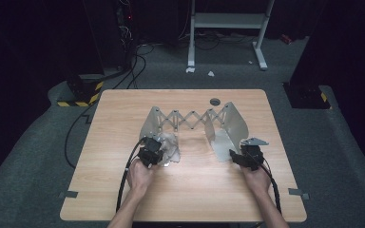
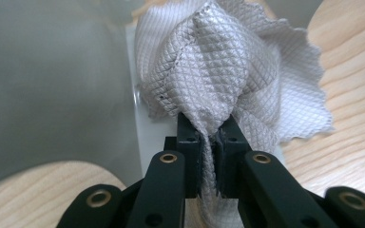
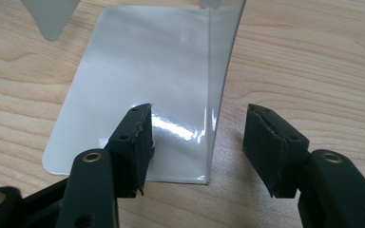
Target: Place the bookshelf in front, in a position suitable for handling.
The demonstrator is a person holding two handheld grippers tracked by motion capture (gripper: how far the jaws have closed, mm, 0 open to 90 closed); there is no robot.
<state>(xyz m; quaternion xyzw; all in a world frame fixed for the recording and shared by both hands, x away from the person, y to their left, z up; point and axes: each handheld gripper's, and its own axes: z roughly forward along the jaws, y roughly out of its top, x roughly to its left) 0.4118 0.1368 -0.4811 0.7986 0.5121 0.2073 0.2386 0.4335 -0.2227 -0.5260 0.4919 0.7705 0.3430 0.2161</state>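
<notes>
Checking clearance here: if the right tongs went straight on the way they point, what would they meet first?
Probably the upright wall of the metal bookend: the open right tongs straddle its near edge, one jaw over the base plate, the other over the wooden table.

Open tabletop (image 1: 190, 190) btwn 2 metal end plates (image 1: 233, 126); scissor lattice (image 1: 190, 118) behind.

Wooden table (image 1: 185, 199), light grain, with a round grey grommet (image 1: 214, 101) near its far edge. Grey carpeted floor (image 1: 33, 156) around it. White metal stand frame (image 1: 228, 21) beyond the table. Black cables (image 1: 133, 66) trailing on the floor at far left. Yellow-and-black striped block (image 1: 83, 92) beside the table's far-left corner.
</notes>
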